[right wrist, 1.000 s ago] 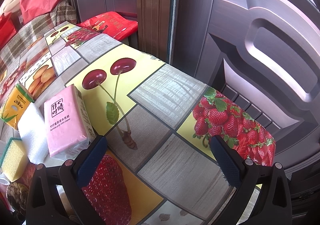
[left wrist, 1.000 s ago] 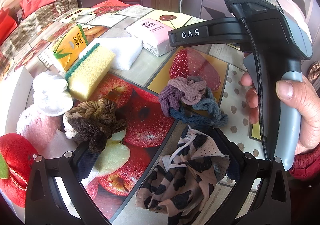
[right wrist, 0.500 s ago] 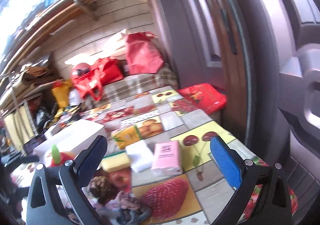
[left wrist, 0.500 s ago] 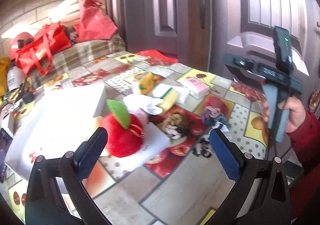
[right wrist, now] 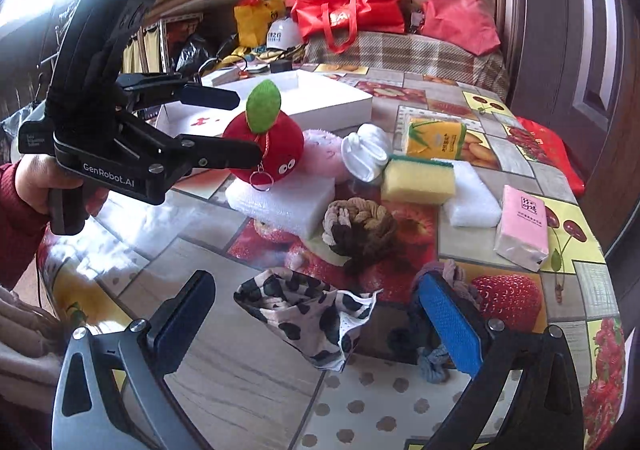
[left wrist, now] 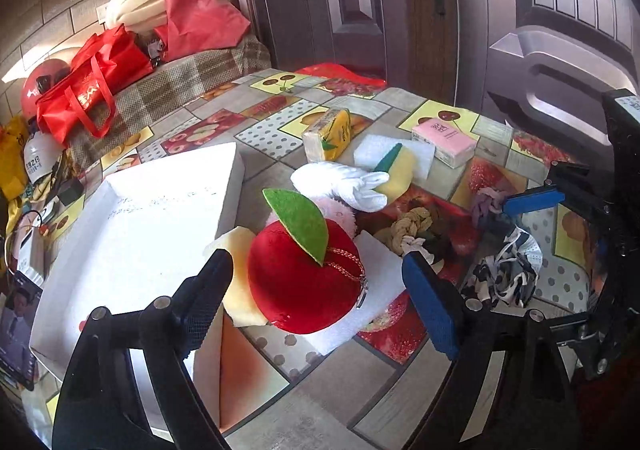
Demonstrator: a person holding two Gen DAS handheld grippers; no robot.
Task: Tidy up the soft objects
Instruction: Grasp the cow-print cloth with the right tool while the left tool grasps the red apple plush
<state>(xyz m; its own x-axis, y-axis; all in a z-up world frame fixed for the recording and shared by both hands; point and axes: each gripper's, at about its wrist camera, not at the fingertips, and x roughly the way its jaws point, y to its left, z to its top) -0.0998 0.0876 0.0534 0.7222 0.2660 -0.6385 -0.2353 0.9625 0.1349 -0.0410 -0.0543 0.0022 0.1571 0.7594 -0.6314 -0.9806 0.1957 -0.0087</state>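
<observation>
A red plush apple [left wrist: 304, 278] with a green leaf sits on a white foam block [right wrist: 284, 201] beside an open white box [left wrist: 140, 234]. My left gripper [left wrist: 316, 290] straddles the apple with its jaws closing; gaps still show between the pads and the plush. From the right wrist view, the left gripper [right wrist: 248, 125] reaches in from the left, held by a hand. My right gripper [right wrist: 314, 286] stands open low over a black-spotted cloth [right wrist: 308, 314], not touching it. Purple and blue scrunchies [right wrist: 452, 274] lie partly hidden behind its blue pad [right wrist: 448, 326].
Brown scrunchies [right wrist: 360, 226], a pink plush [right wrist: 324, 153], rolled white fabric [right wrist: 366, 155], a yellow sponge [right wrist: 418, 181], white foam [right wrist: 474, 201], a pink tissue pack [right wrist: 520, 226] and a yellow pack [right wrist: 434, 137] crowd the fruit-print table. Red bags [right wrist: 352, 13] are piled behind. A door stands to the right.
The left gripper drew back from the scrunchies and swung to the apple, and its jaws narrowed. The right gripper rolled and turned from the door side to face the spotted cloth.
</observation>
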